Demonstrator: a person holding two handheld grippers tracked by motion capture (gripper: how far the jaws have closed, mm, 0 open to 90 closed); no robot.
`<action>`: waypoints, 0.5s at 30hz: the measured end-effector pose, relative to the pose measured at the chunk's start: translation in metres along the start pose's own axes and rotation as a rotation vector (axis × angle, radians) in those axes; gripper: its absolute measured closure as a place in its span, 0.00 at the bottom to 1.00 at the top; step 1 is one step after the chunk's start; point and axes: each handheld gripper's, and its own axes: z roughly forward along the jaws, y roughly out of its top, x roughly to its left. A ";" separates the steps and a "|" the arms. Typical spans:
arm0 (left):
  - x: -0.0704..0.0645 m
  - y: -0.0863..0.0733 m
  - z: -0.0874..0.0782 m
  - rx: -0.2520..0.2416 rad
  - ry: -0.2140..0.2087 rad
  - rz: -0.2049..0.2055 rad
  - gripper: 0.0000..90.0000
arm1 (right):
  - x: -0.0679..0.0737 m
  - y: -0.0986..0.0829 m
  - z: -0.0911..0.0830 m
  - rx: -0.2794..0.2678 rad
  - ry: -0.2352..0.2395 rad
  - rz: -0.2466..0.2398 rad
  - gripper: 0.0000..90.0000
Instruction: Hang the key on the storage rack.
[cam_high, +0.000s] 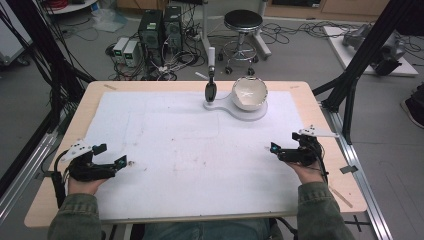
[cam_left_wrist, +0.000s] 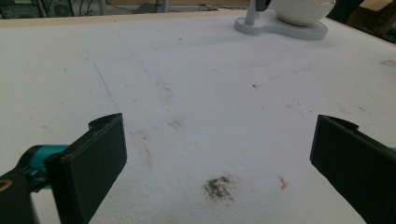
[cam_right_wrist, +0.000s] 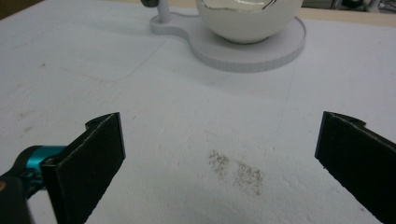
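Across the mat's far edge, the white bowl (cam_high: 249, 93) sits on its stand (cam_high: 235, 107); from above I see a dark utensil (cam_high: 211, 90) upright beside it. My left gripper (cam_high: 121, 162) and right gripper (cam_high: 274, 148) rest well apart, jaws spread, empty. Their own views reveal smudges (cam_left_wrist: 218, 187) on the mat (cam_high: 165, 150).

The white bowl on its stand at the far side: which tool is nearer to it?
Right. The right tool rests at the near right edge, below and slightly right of the bowl. The left tool sits at the near left, much farther across the white mat.
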 end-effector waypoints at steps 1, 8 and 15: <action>0.000 0.000 0.000 0.001 0.000 -0.002 0.05 | 0.000 -0.003 0.001 0.011 0.003 -0.001 0.01; -0.001 -0.001 0.000 0.005 -0.001 0.002 0.05 | 0.001 -0.022 0.006 0.095 0.027 -0.035 0.01; -0.001 -0.001 0.000 0.008 -0.002 0.005 0.05 | -0.001 -0.025 0.005 0.118 0.056 -0.046 0.01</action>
